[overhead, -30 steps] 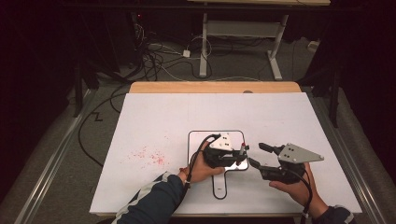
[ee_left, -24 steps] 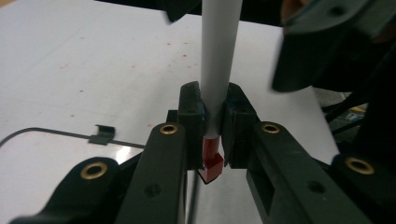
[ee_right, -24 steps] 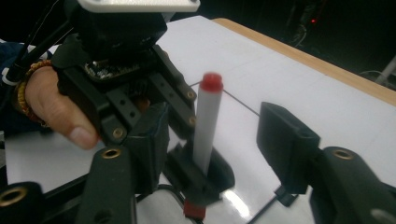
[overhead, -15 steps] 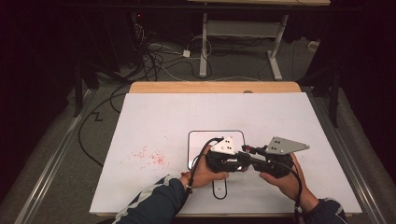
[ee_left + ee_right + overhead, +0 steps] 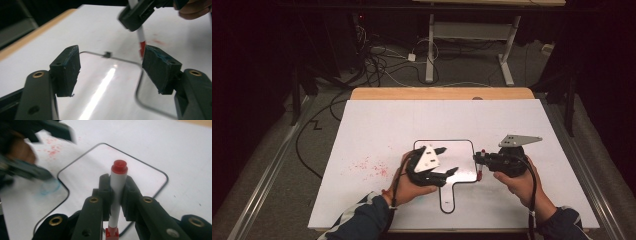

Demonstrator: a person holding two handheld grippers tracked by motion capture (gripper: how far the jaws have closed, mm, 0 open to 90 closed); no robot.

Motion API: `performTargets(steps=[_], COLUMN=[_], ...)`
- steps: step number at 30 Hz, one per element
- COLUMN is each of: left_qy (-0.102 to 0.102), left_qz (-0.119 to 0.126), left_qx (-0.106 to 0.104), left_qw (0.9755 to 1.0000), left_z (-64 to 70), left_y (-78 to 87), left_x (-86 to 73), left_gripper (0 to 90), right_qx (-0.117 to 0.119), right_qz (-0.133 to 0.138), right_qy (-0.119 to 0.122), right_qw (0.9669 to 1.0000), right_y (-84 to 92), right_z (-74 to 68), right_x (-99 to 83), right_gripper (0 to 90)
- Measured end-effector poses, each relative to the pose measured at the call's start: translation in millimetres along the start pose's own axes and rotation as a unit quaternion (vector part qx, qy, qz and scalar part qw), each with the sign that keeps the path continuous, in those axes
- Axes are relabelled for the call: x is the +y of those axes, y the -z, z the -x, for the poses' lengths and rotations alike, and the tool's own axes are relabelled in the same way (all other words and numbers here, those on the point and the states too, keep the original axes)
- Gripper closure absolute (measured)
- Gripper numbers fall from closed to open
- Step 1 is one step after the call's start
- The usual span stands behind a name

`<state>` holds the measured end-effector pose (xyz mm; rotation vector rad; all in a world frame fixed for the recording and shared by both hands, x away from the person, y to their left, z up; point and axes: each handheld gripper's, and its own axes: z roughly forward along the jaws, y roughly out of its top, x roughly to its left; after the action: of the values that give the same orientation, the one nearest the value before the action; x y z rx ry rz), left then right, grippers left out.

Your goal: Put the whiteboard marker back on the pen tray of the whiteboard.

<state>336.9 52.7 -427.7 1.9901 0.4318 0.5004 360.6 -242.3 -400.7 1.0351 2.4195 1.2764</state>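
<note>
A white marker (image 5: pixel 480 171) with red ends stands upright between the jaws of my right gripper (image 5: pixel 478 159), which is shut on its barrel over the right edge of the small black-rimmed whiteboard (image 5: pixel 462 149). The right gripper view shows the marker (image 5: pixel 119 171) pinched in my right gripper (image 5: pixel 117 185), red cap up. My left gripper (image 5: pixel 449 160) hovers over the board's left half. Its jaws have just been opening and hold nothing. In the left gripper view, my left gripper (image 5: pixel 112 70) is open, with the marker (image 5: pixel 140 37) beyond its right pad.
The whiteboard lies on a large white table top (image 5: pixel 387 125); its handle (image 5: pixel 447 200) points toward the person. Red ink specks (image 5: pixel 369 167) dot the table to the left. A faint blue smudge (image 5: pixel 50 187) marks the board. Cables (image 5: pixel 377 65) and a desk frame (image 5: pixel 467 30) stand beyond the far edge.
The marker passed from my left gripper to my right. The right gripper came in from the right and shut on it; the left gripper opened and drew back leftward.
</note>
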Motion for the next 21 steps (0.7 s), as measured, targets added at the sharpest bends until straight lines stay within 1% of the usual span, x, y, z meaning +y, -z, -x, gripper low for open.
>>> performTargets(steps=[1,2,4,6,7,8,10,11,13,15,16,17,18,19,21], left_qy=[0.003,0.010,0.022,0.031,0.042,0.053,0.076,0.085,0.103,0.114,0.121,0.125,0.127,0.127,0.120], left_qz=[-0.003,-0.003,-0.015,-0.035,-0.047,-0.058,-0.073,-0.081,-0.091,-0.100,-0.100,-0.100,-0.097,-0.096,-0.102], left_qx=[0.015,0.023,0.043,0.070,0.085,0.095,0.105,0.112,0.119,0.127,0.127,0.127,0.127,0.127,0.124], left_qw=[0.9999,0.9997,0.9987,0.9964,0.9944,0.9924,0.9889,0.9868,0.9834,0.9803,0.9794,0.9790,0.9790,0.9791,0.9798], left_z=[-3.2,-6.6,-13.1,-17.9,-20.0,-22.6,-27.1,-28.5,-30.8,-32.6,-33.7,-34.6,-35.1,-35.4,-34.7], left_y=[9.0,18.2,35.6,50.5,56.9,63.7,75.8,80.9,90.0,95.8,97.7,99.3,99.9,99.8,97.7], left_x=[-4.4,-10.1,-23.8,-39.1,-46.8,-54.6,-70.3,-77.1,-88.4,-95.6,-97.6,-98.7,-99.0,-98.8,-98.6], left_gripper=[28.5,27.9,27.5,26.9,26.2,25.8,25.7,25.7,25.7,25.7,25.7,25.5,25.4,25.6,25.4], right_qx=[0.001,0.006,0.008,0.008,0.007,0.012,0.005,0.003,-0.016,-0.012,-0.020,-0.024,-0.030,-0.034,-0.036], right_qz=[-0.008,-0.014,-0.025,-0.034,-0.037,-0.037,-0.040,-0.043,-0.058,-0.064,-0.070,-0.073,-0.074,-0.075,-0.073], right_qy=[-0.009,-0.021,-0.033,-0.049,-0.056,-0.064,-0.077,-0.081,-0.089,-0.116,-0.126,-0.135,-0.140,-0.146,-0.153], right_qw=[0.9999,0.9997,0.9991,0.9982,0.9977,0.9972,0.9962,0.9957,0.9942,0.9911,0.9894,0.9878,0.9870,0.9859,0.9849], right_y=[-2.3,-4.8,-11.1,-19.6,-24.0,-28.0,-35.6,-39.7,-50.5,-62.1,-66.7,-69.9,-72.0,-73.1,-74.8], right_z=[4.1,8.1,15.2,21.8,24.5,27.7,32.9,35.7,41.5,52.0,56.1,59.8,62.9,65.1,66.8], right_x=[1.2,2.4,4.9,6.1,6.3,6.8,8.5,9.4,9.9,6.5,4.7,2.4,-0.5,-3.5,-9.1], right_gripper=[80.9,80.9,80.9,80.8,80.7,80.5,79.5,80.4,80.9,80.2,79.4,79.4,80.7,80.6,79.1])
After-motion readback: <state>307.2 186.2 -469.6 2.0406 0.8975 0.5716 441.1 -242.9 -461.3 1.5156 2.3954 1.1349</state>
